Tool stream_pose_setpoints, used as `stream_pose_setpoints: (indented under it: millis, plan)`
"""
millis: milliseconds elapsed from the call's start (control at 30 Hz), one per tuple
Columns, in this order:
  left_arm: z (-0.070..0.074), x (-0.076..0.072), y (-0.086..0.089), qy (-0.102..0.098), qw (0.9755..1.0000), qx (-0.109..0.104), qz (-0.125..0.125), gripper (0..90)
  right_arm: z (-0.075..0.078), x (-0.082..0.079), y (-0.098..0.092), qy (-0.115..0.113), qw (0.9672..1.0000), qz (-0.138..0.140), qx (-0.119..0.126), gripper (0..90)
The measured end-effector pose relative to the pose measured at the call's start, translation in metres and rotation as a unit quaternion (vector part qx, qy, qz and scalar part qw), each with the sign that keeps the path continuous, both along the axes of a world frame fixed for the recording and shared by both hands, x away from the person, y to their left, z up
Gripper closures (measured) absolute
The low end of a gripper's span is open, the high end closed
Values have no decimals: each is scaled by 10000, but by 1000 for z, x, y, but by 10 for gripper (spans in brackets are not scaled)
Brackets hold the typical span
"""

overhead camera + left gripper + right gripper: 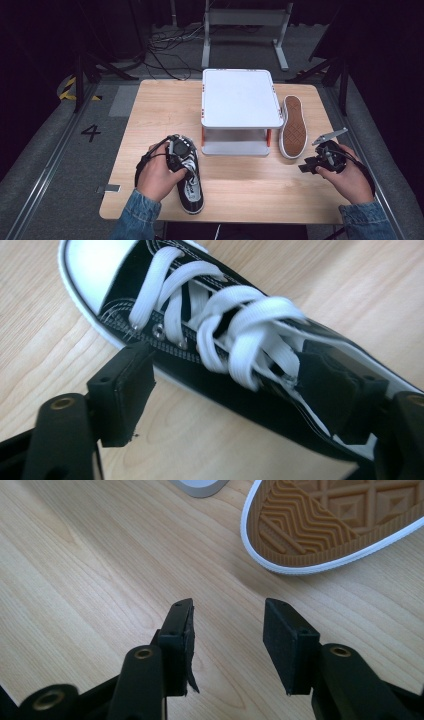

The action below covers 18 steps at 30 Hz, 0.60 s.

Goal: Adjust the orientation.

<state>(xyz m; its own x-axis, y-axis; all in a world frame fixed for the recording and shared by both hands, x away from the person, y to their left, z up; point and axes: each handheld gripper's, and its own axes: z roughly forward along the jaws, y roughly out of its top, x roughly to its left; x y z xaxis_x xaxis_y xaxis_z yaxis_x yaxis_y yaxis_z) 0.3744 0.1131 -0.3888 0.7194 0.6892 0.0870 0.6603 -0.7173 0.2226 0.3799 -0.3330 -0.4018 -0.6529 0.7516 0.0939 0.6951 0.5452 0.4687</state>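
- My left claw [225,385] stands wide open astride the black sneaker [190,182]. In the left gripper view one pad sits off its outer side and the other [332,390] by the tongue, neither pressing, so nothing is held.
- That sneaker lies upright on the tabletop [150,115] near my edge, toe toward me, white laces [235,335] loose and bunched.
- My right claw [227,640] is about half open over bare wood, holding nothing; its hand [350,177] rests at the tabletop's right edge.
- The second sneaker [292,127] lies on its side, orange sole showing, just beside the white two-tier rack [241,97], well apart from the first.
- Risk, as I judge it: if I lift the left claw carelessly, a pad could snag a lace loop and drag the shoe toward the near edge.
- If I re-grip here, the pad by the tongue may pinch laces rather than the collar, and the shoe could swing or slip.
- Reaching for the side-lying shoe, my right claw could nudge it against the rack leg.
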Motion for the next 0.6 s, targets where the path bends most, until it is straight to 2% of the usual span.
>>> stream_pose_setpoints:
  millis: [33, 100, 167, 200, 233, 267, 300, 333, 367, 400, 433, 500, 600]
  plan:
    - [-5, 5, -2, 7, 10000, 83, 5, 240, 0, 0, -1, 4, 10000, -15, -15, 570]
    - [-9, 10, -5, 12, 9997, 168, -165, 214, -1, 0, -2, -1, 10000, -50, 1, 566]
    - [-11, 13, -10, -51, 9985, 211, -493, 249, -2, -1, -2, 9, 10000, -57, -9, 560]
    - [-13, 16, -14, 1, 9976, 211, -662, 258, -3, -1, -3, 13, 10000, -65, 4, 558]
    - [-13, 16, -14, 1, 9976, 211, -662, 329, -3, -1, -3, 13, 10000, -65, 4, 558]
    - [-15, 17, -16, 46, 9968, 237, -763, 329, -3, -2, -4, 27, 10000, -82, -11, 557]
    - [-18, 20, -18, 73, 9961, 344, -812, 411, -4, -3, -4, 33, 9999, -108, -11, 557]
    - [-19, 21, -18, 69, 9960, 373, -810, 411, -4, -3, -4, 33, 9999, -108, -11, 557]
    - [-17, 21, -17, 8, 9961, 397, -791, 457, -3, -4, -5, 32, 9999, -114, -7, 557]
    - [-16, 20, -15, -17, 9963, 358, -782, 549, -3, -4, -5, 11, 9999, -117, 3, 557]
    - [-15, 20, -15, -8, 9960, 338, -825, 602, -2, -5, -6, 9, 9999, -136, 15, 557]
    - [-11, 19, -13, -104, 9953, 399, -872, 727, -4, -5, -8, 39, 9999, -167, -11, 557]
    - [-7, 20, -12, -101, 9948, 415, -923, 743, -4, -5, -8, 48, 9998, -179, 7, 557]
